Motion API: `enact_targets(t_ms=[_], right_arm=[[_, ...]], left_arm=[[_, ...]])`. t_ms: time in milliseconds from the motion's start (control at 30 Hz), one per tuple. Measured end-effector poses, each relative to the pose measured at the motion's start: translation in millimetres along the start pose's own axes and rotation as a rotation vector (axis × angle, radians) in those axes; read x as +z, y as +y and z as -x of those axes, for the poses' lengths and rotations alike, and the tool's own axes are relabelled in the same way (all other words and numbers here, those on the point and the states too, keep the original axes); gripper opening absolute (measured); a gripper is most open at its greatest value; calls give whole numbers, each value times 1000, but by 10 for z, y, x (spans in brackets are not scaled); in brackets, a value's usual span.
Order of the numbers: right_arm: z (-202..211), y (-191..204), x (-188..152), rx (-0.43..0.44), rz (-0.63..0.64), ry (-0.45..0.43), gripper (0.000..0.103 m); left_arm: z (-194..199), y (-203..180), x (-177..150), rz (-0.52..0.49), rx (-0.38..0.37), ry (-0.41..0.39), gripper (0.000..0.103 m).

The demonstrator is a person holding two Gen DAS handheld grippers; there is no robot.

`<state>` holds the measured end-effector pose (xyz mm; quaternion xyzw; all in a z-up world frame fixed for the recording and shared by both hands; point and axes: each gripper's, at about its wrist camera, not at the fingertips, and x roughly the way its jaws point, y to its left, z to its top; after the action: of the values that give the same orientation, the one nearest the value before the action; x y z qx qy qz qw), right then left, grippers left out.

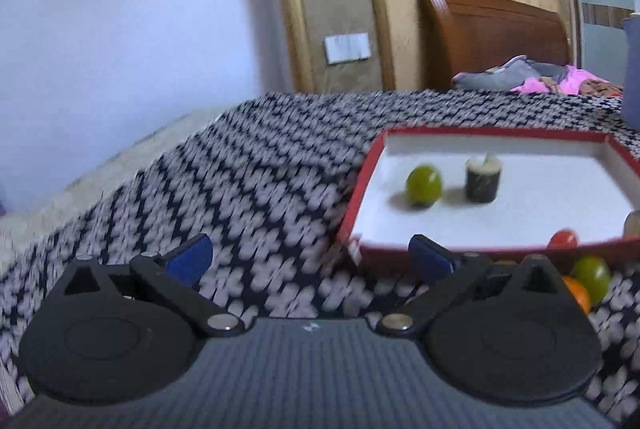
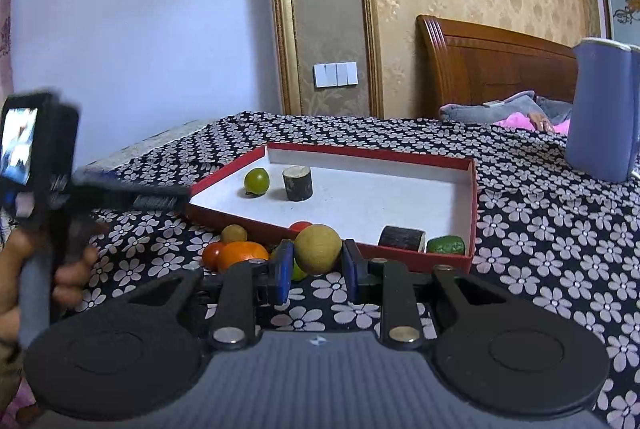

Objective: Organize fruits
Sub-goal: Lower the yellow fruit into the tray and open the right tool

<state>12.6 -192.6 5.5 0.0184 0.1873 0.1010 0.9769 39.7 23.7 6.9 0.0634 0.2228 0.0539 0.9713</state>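
Tablecloth (image 2: 540, 249): printed woven cloth, matt; red box (image 2: 474, 213): card, matt white lining; green fruit (image 2: 256, 181): smooth, glossy skin; dark cylinder (image 2: 297, 183): rough bark-like side, pale cut top; headboard (image 2: 496, 69): varnished wood, glossy; right gripper (image 2: 316, 269): matt black plastic

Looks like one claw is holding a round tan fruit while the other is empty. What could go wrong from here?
The tan fruit is round and pinched only at its sides by the right gripper, so it might slip out and roll. Below it lies a loose pile, including an orange, right against the red box; a dropped fruit could scatter them. The left gripper, open and empty, sits near the box's corner and might knock it.
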Motion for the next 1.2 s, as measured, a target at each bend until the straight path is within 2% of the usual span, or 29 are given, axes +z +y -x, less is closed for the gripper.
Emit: enact_targets(t_ms=[200, 467, 800, 1067, 1100, 1200], right_arm=[[-110, -8, 155, -28, 44, 2, 25], [-494, -232, 459, -85, 38, 29, 25], [-1235, -598, 622, -178, -42, 142, 25], [-1565, -723, 595, -256, -80, 204, 26], [-1569, -731, 590, -260, -85, 208, 26], [-1524, -737, 578, -261, -95, 199, 37]], left_arm=[[-55, 104, -68, 43, -7, 29, 103], [-115, 146, -86, 66, -9, 65, 103], [-157, 133, -83, 61, -17, 90, 103], [-194, 127, -82, 56, -34, 100, 103], [-193, 134, -83, 58, -36, 99, 103], [-178, 159, -88, 71, -47, 94, 103]])
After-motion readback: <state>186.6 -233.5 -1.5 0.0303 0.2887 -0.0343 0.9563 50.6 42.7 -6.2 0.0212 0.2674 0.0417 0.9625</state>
